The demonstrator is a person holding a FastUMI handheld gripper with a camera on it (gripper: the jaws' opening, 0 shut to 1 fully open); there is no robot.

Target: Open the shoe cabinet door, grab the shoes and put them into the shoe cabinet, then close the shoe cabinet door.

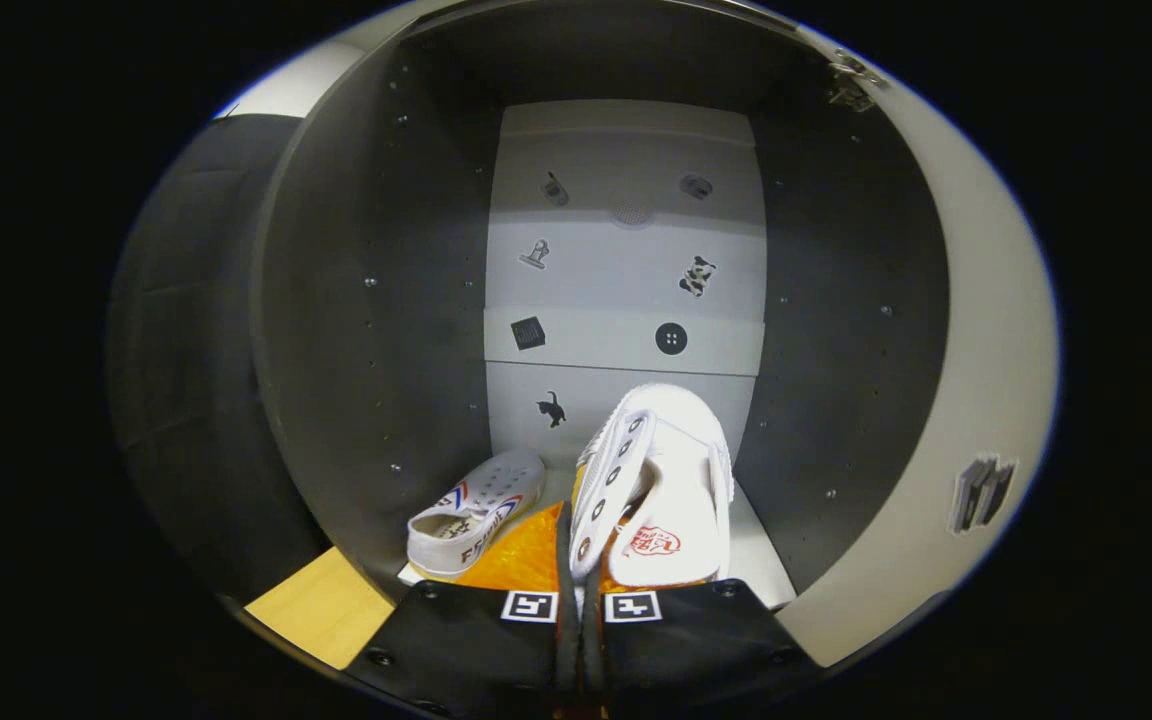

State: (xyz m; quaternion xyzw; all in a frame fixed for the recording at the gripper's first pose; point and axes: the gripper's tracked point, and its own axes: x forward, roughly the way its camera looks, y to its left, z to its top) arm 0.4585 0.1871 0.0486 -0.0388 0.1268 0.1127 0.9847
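A staged household corner in a test booth is shown. Ahead of the gripper (580, 570), an open shoe cabinet (376, 300) with dark side walls is seen; small stickers (696, 275) are stuck on its pale back panel. Pale wooden flooring (321, 605) is seen below the cabinet, beside the fingers.
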